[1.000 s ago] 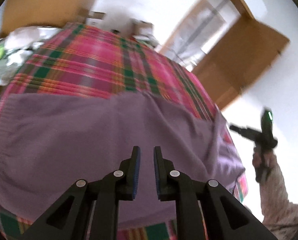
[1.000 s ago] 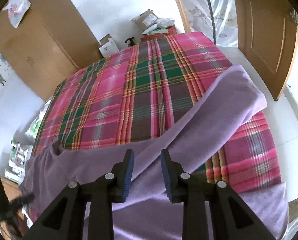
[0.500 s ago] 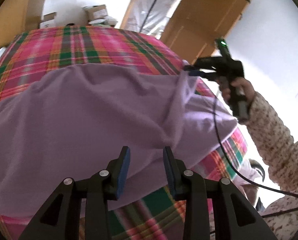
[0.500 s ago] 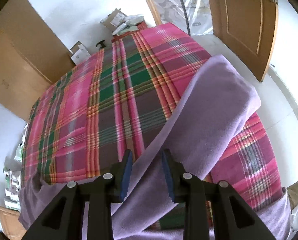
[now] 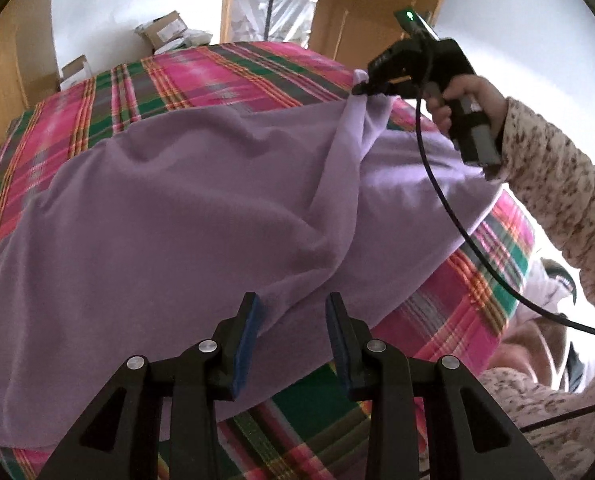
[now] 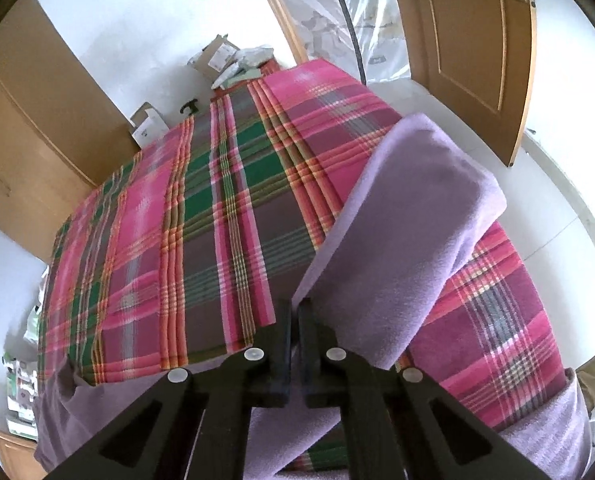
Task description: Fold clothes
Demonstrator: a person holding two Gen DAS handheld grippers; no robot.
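Across the middle of the left wrist view: purple garment [image 5: 185,216] spread over a bed with a pink-green plaid bedspread [image 5: 217,76], soft knit or fleece, deep creases running toward upper right.

Left hand-held gripper [image 5: 293,322], bottom centre of that view: jaws wide apart, blue pads visible, nothing between them. A fold of the garment edge sits just past the fingertips; cannot tell if touching.

Right hand-held gripper [image 5: 361,88], upper right of the left wrist view: jaws closed tight on a corner of the garment, cloth pulled up into a peak from the bed. Hand [image 5: 469,100] wraps the grip, speckled knit sleeve [image 5: 557,196] behind it, black cable [image 5: 437,184] hanging down across the cloth. Green LED lit on top of the unit.

Right wrist view confirms: right hand-held gripper [image 6: 294,316] at bottom centre, fingers nearly together with purple fabric pinched in the gap. From there the garment [image 6: 409,232] runs as a broad band up to the right of frame, lifted over the bedspread [image 6: 201,224]. More purple cloth lies along the lower left and lower right edges of the bed.

Background, upper part of both views: wooden door [image 6: 469,48], cardboard boxes [image 6: 217,56] against the white wall.
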